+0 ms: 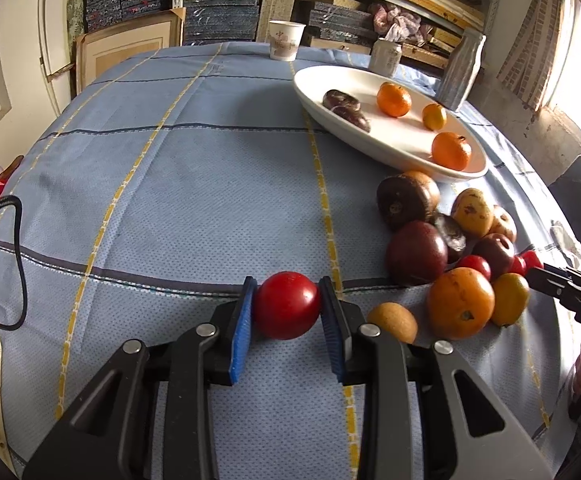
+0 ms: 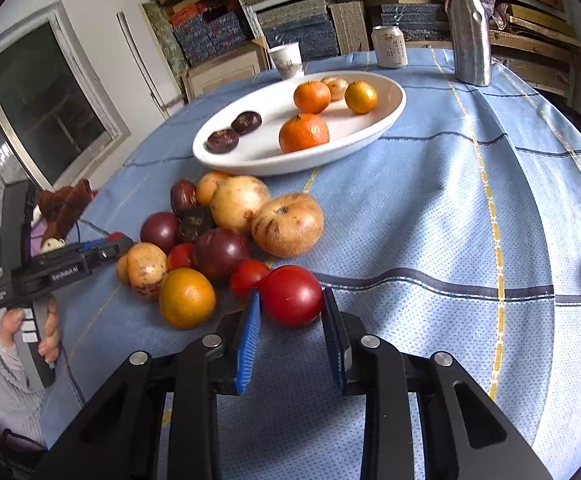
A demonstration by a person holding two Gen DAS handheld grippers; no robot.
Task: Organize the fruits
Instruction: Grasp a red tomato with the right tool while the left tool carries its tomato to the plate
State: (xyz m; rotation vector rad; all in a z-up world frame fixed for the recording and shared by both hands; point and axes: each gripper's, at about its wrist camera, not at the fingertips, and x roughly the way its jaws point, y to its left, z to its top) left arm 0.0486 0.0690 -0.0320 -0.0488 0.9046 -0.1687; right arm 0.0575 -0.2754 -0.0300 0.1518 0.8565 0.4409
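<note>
While each gripper clamps a red tomato, the left gripper (image 1: 286, 308) holding one tomato (image 1: 286, 305) and the right gripper (image 2: 290, 304) another (image 2: 291, 295), the white dish (image 2: 386, 120) lies at twelve o'clock from the right gripper, nearer than from the left, where it sits toward one o'clock.

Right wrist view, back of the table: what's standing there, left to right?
Paper cup → drink can → metal bottle. All three stand beyond the white dish.

Left gripper (image 2: 108, 249) body reads "GenRobot AI".
</note>
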